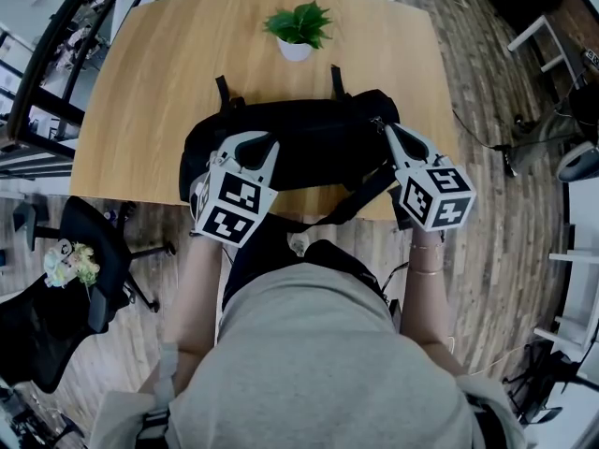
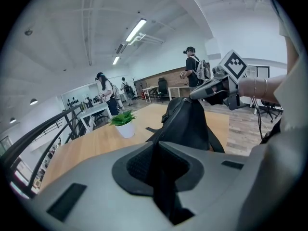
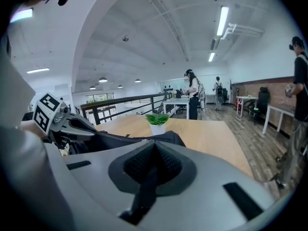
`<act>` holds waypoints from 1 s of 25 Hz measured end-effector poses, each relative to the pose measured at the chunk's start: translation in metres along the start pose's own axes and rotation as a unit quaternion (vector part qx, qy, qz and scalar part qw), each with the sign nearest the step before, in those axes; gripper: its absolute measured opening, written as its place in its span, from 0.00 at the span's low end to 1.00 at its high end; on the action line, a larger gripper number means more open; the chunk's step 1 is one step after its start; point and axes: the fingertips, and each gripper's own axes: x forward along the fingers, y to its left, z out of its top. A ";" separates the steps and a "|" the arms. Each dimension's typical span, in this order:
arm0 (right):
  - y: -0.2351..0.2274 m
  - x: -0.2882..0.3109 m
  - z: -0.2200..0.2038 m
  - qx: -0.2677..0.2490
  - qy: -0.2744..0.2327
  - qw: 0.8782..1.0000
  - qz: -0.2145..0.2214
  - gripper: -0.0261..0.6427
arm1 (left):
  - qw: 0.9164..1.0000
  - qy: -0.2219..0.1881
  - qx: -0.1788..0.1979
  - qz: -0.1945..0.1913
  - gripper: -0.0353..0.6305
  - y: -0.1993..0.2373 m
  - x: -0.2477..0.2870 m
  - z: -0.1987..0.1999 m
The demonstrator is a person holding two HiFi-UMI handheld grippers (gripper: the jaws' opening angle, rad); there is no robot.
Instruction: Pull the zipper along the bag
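Your left gripper [image 1: 254, 142] pinches the bag [image 1: 318, 143] at the desk's [image 1: 140, 82] near edge. Your right gripper [image 1: 387, 128] pinches its right end. How far it's zipped doesn't show.

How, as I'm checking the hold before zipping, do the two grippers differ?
The left gripper pinches the bag at its left end, the right gripper its right end, lifted to a peak. The left gripper holds a thicker black fold, the right gripper a thin strip. Both are shut on the bag.
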 end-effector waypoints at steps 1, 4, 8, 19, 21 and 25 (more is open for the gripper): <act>0.002 -0.001 0.000 0.003 -0.003 1.000 0.006 0.05 | 1.000 0.002 0.000 0.001 0.12 0.000 0.000 -0.001; 0.007 -0.001 -0.002 0.005 -0.004 1.000 0.022 0.06 | 1.000 0.007 0.000 0.006 0.12 -0.001 0.002 -0.002; 0.011 0.003 -0.005 0.002 -0.001 0.999 0.033 0.06 | 1.000 0.014 0.004 0.017 0.12 -0.004 0.007 -0.004; 0.020 -0.005 -0.002 0.029 -0.043 0.999 0.014 0.14 | 0.999 0.024 -0.022 0.016 0.22 -0.006 -0.004 -0.010; 0.035 -0.007 0.004 0.042 -0.058 0.997 0.035 0.14 | 0.999 0.021 -0.040 0.029 0.24 -0.002 -0.009 -0.013; 0.067 -0.008 0.011 0.044 -0.071 0.993 0.083 0.15 | 0.995 0.005 -0.081 0.050 0.24 0.005 -0.019 -0.014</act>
